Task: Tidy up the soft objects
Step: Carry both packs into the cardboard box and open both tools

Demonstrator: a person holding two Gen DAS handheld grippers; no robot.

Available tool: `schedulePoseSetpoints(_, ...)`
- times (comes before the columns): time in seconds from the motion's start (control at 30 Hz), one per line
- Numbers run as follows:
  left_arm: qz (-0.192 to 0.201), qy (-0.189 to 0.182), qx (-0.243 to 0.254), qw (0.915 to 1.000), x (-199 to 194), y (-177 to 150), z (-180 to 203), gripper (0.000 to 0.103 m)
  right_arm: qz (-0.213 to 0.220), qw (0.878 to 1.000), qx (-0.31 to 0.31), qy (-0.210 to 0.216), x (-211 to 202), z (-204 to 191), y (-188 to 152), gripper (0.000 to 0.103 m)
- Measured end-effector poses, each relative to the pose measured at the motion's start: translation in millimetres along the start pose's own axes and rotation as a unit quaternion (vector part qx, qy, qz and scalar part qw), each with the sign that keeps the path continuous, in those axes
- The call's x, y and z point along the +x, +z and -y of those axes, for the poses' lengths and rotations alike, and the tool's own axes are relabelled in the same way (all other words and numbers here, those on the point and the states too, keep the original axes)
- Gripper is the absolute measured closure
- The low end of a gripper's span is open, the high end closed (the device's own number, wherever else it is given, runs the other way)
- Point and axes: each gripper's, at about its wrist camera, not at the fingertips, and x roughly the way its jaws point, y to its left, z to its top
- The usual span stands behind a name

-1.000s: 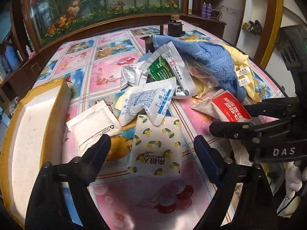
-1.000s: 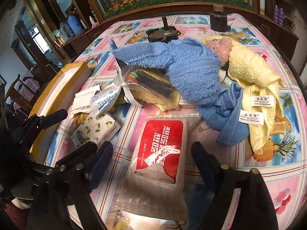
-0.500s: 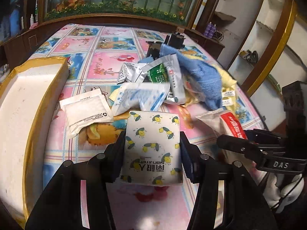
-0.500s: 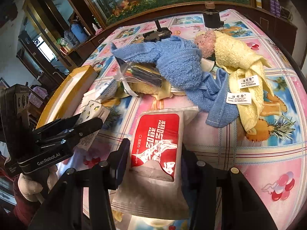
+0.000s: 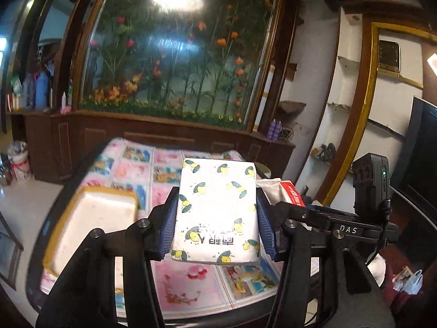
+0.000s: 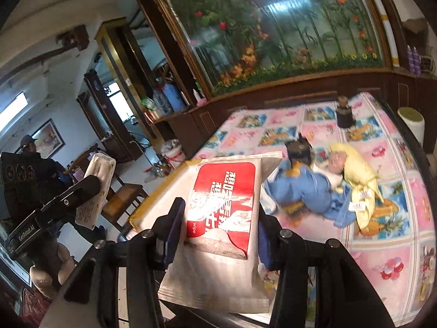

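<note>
1. Left wrist view: the left gripper squeezes a soft, flat tissue pack between its two blue ribbed pads. The pack is white, shaped like a rectangle, with little yellow lemons and dark leaves printed on it. It is up in the air above the table.
2. The table wears a smooth, shiny cloth of pink and blue picture squares.
3. A flat white foam tray with a yellow-brown rim lies on the table, left of the tissue pack. It looks a bit blurry.
4. The right gripper shows at the right side as a black bar with a red and white pack peeking out beside it.
5. Right wrist view: the right gripper pinches a wet wipe pack on both sides, and its fingers are closed in on it. The pack is a crinkly silver-white bag with a big red label and white writing. It is lifted off the table too.
6. Farther back on the cloth lie a fuzzy blue towel and a fluffy yellow towel, bunched up and touching each other.
7. A small dark bottle stands upright near the far edge.
8. A big glass tank with fake flowers and bamboo fills the wall behind.
</note>
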Motion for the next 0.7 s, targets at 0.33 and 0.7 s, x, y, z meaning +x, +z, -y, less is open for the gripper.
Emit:
schedulePoseSetpoints(0.33, 0.069, 0.187, 0.058, 0.9783, -53, 151, -49, 0.051, 0.062, 0.991, -0.085, 0.079, -22, -127, 167, 0.056)
schedulePoseSetpoints(0.7, -0.038, 0.248, 0.047, 0.9669, 91, 116, -180, 0.051, -0.072, 0.997, -0.013, 0.018, 169, -111, 174, 0.055)
